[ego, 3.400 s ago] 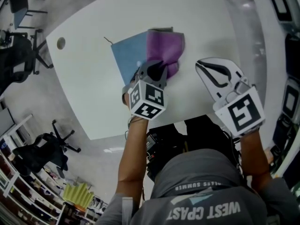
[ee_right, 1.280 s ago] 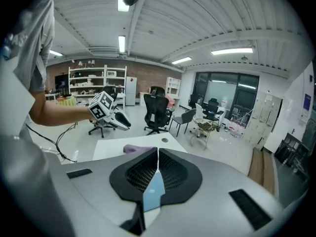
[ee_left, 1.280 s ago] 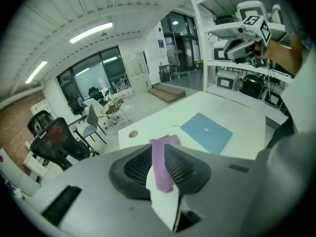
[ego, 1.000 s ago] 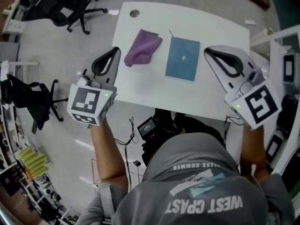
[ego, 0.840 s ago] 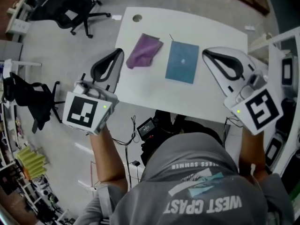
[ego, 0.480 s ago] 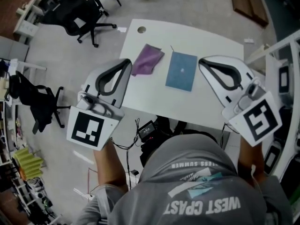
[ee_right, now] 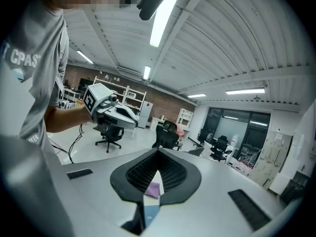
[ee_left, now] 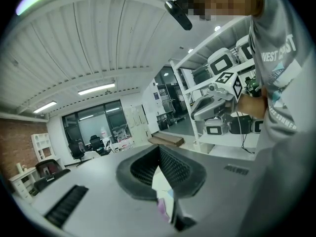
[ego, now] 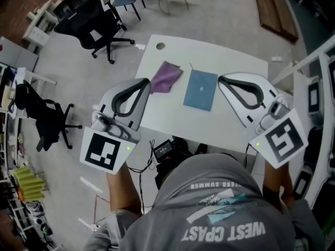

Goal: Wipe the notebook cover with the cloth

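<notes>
Legibly, "WEST" across grey shirt [ego: 220, 195]

Head view looks steeply down; gripper views (raised high) share the cloth [ego: 166, 77] [ee_right: 153, 187].

Seemingly an open office or lab: swivel chairs [ego: 97, 22], white table [ego: 225, 59], equipment shelves [ee_left: 222, 83] (brick back wall [ee_right: 168, 104])
</notes>
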Demonstrator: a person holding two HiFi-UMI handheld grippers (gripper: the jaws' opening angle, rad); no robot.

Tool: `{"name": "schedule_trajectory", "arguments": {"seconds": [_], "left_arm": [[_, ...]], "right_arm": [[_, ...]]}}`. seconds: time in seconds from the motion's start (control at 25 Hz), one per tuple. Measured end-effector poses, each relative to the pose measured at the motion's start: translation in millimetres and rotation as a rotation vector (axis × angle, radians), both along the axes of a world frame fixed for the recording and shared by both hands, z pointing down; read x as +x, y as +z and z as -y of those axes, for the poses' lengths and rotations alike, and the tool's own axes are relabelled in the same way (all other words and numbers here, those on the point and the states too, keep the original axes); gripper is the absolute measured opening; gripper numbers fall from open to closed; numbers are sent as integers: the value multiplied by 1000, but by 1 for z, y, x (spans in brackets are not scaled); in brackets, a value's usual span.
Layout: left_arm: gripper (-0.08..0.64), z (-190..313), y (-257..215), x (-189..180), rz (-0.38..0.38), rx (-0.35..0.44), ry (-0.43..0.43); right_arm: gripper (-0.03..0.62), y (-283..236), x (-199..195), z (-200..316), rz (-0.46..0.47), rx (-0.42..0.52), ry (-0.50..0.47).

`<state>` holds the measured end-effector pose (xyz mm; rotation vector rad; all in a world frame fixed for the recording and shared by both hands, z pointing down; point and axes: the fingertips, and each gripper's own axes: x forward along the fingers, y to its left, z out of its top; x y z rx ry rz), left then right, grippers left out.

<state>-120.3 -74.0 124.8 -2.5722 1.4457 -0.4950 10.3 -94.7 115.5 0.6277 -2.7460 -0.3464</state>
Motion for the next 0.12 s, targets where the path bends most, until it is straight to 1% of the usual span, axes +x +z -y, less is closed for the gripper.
{"name": "schedule_trajectory", "arguments": {"seconds": [0.12], "left_arm": [[3,-7,0,4,1,-1,-2]], "right_arm": [[29,-1,6,-6,-2,-2,1]]}}
